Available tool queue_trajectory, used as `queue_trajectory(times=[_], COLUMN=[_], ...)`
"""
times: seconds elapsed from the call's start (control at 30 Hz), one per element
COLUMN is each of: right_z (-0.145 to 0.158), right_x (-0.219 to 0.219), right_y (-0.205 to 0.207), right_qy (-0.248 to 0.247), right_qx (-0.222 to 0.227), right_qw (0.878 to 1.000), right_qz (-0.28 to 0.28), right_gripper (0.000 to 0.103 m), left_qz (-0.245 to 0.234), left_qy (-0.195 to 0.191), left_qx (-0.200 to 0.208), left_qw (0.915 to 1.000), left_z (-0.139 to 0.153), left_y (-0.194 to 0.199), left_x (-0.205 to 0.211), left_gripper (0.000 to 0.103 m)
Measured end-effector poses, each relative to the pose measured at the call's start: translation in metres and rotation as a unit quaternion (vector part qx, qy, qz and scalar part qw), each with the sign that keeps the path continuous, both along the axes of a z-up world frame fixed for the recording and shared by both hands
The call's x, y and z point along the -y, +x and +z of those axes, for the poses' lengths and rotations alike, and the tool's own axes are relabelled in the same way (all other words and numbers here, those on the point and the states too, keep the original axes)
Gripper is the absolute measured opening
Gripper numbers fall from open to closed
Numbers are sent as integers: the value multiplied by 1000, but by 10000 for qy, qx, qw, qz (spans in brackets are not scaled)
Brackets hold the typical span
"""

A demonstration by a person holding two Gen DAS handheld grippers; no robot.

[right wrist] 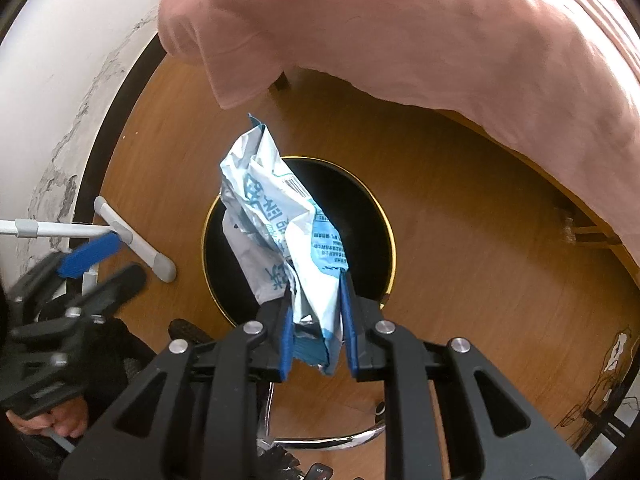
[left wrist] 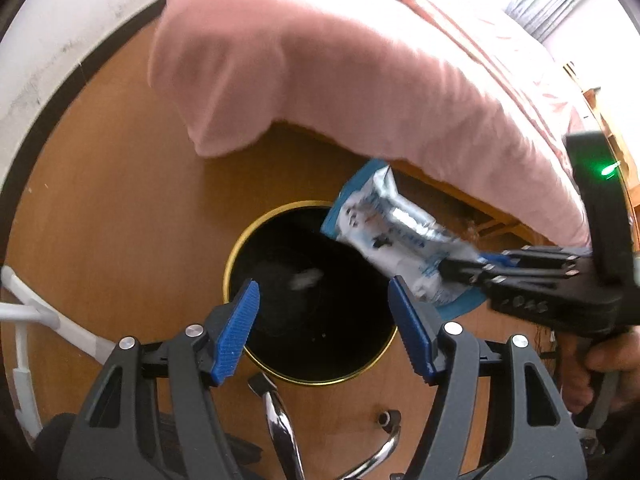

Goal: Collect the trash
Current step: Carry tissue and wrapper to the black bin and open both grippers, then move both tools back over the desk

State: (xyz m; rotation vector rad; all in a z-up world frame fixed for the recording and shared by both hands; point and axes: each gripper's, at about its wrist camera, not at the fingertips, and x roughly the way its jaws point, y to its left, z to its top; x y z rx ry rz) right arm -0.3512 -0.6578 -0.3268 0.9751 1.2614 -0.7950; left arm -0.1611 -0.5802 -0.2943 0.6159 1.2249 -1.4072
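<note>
Right gripper (right wrist: 314,334) is clenched on the crumpled blue-and-white wrapper (right wrist: 280,232), which I've got hanging over the black bin (right wrist: 372,216) with the gold rim on the wood floor. Left gripper (left wrist: 324,320) is released, empty, hovering over the same opening. Wrapper's upper end sits at the far rim, so I'd shift the right gripper toward the bin centre before letting go, then spread the pads fully; foil may cling. Pink bedspread (left wrist: 320,60) overhangs nearby, apart from the bin.
</note>
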Motion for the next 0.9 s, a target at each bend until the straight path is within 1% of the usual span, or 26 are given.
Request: queue_trajectory(times=[0.07,0.1,0.13,0.23,0.27,0.33,0.4,0.43,0.47,0.5,0.53,0.57,0.6,0.67,0.7,0.77,0.87,0.9], right_z=[1,3,7,22,29,49,78,98,117,142,161,183,203,234,249,271,291,295], right_x=[-1,-1,-1,-3,-4,-7,-13,-18,-25,-34,-42,-53,-65,-89,-104,-140,-201,-228], right_y=[3,5,6,11,13,20,29,37,45,58,69,83,99,131,150,190,253,275], right_qy=[-19,-67,-175,-364,-436,-630,-908,-1099,-1287,-1531,-1708,-1882,-2026,-2210,-2260,-2184,-1881,-1771], right_qx=[12,4,24,83,115,206,377,505,627,804,952,1138,1333,1665,1868,2300,2726,2828], right_qw=[10000,10000,9998,9992,9989,9976,9946,9916,9878,9816,9757,9683,9601,9449,9360,9163,8809,8654], right_qz=[22,16,14,113,129,217,342,467,606,809,983,1187,1391,1750,1948,2446,3381,3738], right_gripper=[56,83,85,85,85,85,85,85,85,85,85,85,85,86,88,89,89,89], left_qz=[54,96,130,235,264,366,733,866,961,1161,1276,1490,1613,1974,2248,2744,3580,3908], left_qy=[-129,-209,-276,-500,-549,-748,-1197,-1361,-1445,-1546,-1581,-1620,-1633,-1670,-1620,-1474,-1046,-851], left_qx=[112,171,227,421,474,635,989,1101,1186,1327,1396,1519,1610,1907,2126,2398,2665,2745], left_qw=[9998,9996,9993,9976,9970,9945,9852,9807,9777,9721,9691,9636,9599,9470,9370,9195,8888,8745], left_z=[16,27,36,71,80,109,152,169,182,205,216,235,244,266,276,288,291,290], left_y=[3,5,7,13,14,19,28,33,36,45,50,60,66,82,94,115,152,165], left_x=[-3,-5,-8,-20,-25,-41,-69,-82,-93,-115,-128,-152,-167,-207,-232,-277,-358,-389], left_gripper=[71,75,77,80,81,82,83,85,86,86,86,87,87,89,90,90,90,90])
